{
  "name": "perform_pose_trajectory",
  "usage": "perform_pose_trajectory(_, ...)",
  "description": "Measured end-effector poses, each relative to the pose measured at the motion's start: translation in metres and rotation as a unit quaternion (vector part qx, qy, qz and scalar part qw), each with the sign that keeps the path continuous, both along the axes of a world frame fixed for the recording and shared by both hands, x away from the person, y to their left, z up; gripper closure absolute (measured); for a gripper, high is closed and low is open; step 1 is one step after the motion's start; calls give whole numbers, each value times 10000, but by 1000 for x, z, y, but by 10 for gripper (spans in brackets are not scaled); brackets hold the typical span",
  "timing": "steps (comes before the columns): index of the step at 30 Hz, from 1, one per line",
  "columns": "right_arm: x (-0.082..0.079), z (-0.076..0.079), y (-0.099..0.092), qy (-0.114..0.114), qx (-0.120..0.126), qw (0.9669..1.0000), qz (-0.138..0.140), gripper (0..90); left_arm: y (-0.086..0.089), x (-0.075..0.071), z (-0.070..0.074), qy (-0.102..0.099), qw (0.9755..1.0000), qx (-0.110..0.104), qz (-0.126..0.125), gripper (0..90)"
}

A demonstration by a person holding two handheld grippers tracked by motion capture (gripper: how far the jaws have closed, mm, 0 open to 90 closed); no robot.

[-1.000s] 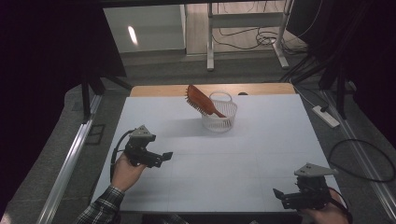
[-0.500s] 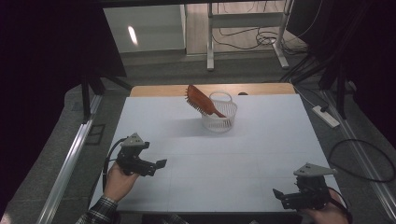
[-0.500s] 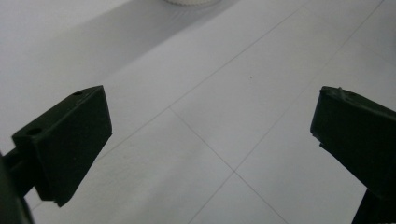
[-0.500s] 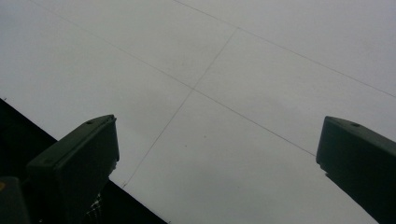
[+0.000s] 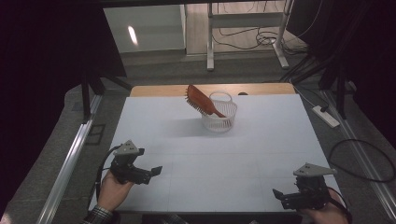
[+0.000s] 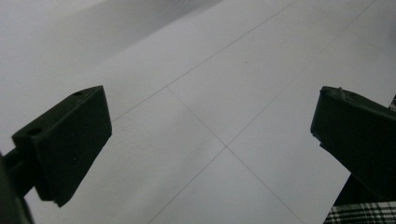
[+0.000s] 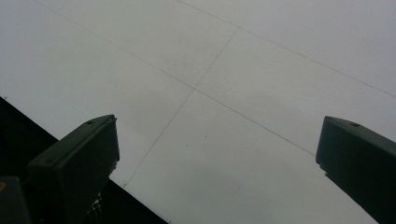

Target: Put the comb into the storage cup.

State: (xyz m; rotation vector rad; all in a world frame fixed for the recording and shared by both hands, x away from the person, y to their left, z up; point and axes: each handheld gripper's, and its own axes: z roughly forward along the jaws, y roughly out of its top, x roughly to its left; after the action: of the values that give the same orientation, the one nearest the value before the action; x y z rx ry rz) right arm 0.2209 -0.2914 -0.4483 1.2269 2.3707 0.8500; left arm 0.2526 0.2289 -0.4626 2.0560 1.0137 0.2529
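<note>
Now, my left hand-held gripper (image 5: 156,170): held low over the table near its left edge, toward the near-left corner; jaws spread wide with nothing between them, pointing toward the table's middle.
Left gripper view: my two black jaws stand far apart over bare white surface crossed by thin grid lines; a scrap of my plaid sleeve (image 6: 362,214) shows at the bottom right.
My left hand (image 5: 112,189): wrapped around the gripper's body from the near side, its cable looping off toward the left edge.
My right hand-held gripper (image 5: 278,195): at the near-right corner of the table, jaws spread and empty, pointing left along the near edge; its grey three-cornered plate sits on top.
Right gripper view: both jaws wide apart above the white surface, with the table's dark near edge cutting across the lower left.
My right hand (image 5: 327,212): gripping the tool from below, right at the near edge.
Table (image 5: 261,154): white top with faint grid lines, a wooden strip along its far edge.
Basket (image 5: 219,114): small white wire basket with a handle, standing upright near the middle of the far edge, well apart from both grippers.
Hairbrush (image 5: 201,100): reddish-brown, propped tilted in the basket, handle down inside it, the head sticking out up and to the left over the rim.
</note>
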Motion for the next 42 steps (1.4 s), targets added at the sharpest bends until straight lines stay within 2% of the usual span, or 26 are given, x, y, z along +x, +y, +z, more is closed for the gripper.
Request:
perform_pose_trajectory(17,0,0,0,-5,-2,10000,22,0,17,-27,-4,100,9997,-19,241,0)
perform_pose_trajectory(25,0,0,0,-5,-23,10000,28,1,23,-38,-7,183,9993,110,310,0)
perform_pose_trajectory(42,0,0,1,-7,-31,10000,22,3,24,-49,-7,286,9987,248,335,0)
